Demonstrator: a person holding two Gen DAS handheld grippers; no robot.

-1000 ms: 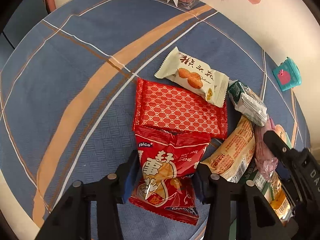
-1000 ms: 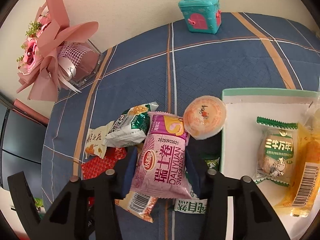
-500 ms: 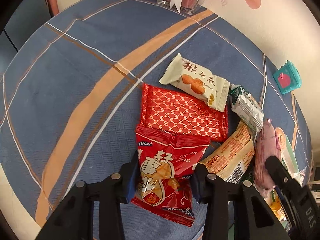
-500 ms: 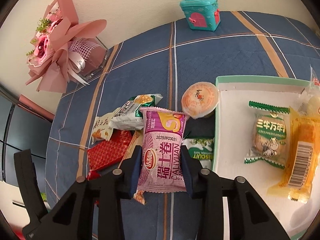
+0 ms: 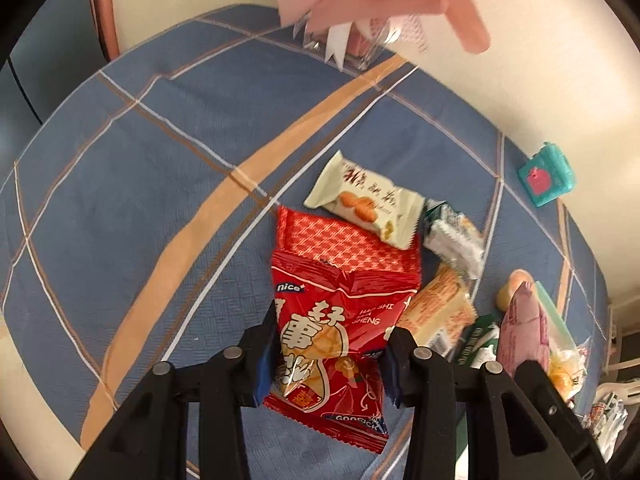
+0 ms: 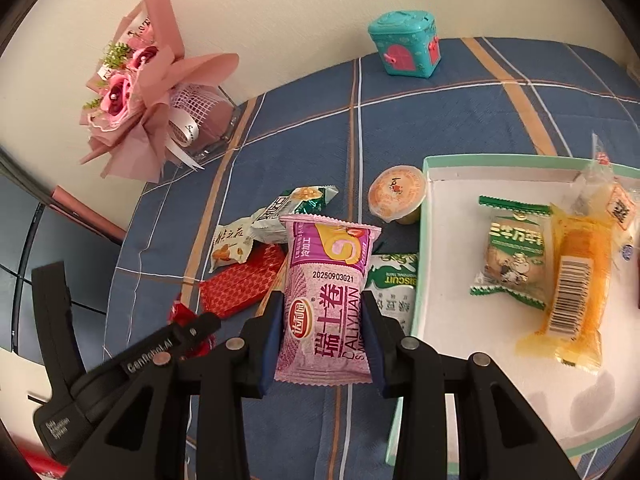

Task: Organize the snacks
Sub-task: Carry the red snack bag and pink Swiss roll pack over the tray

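Two packets have just been lifted clear of the heap on the blue cloth [image 6: 460, 92], one in each gripper. The red bag [image 5: 332, 332] is pinched at its middle by the left gripper [image 5: 330, 354], whose jaws have narrowed on it within the last second, so that the film is creased between the pads. Compared with a second ago, the bag hangs higher over the heap, and more of the red patterned packet [image 5: 336, 242] beneath it is uncovered.

The pink roll [image 6: 326, 300] is clamped across its lower half by the right gripper [image 6: 324, 332]; those jaws have likewise closed in and now press the wrapper on both sides. Since a second ago the roll has been raised and carried toward the tray [image 6: 424, 216], and it now hangs just left of the tray's near-left edge, above the green biscuit pack [image 6: 394, 284].

Inside the tray a green-edged biscuit [image 6: 514, 252] and an orange bar [image 6: 578, 280] are already laid. Left of the tray the jelly cup [image 6: 396, 194], the cream packet [image 5: 366, 200] and the rest remain unsorted.

Both grasps are judged secure, so the carrying stage has been reached: the roll is closest to being placed, while the red bag still has the whole heap to cross.
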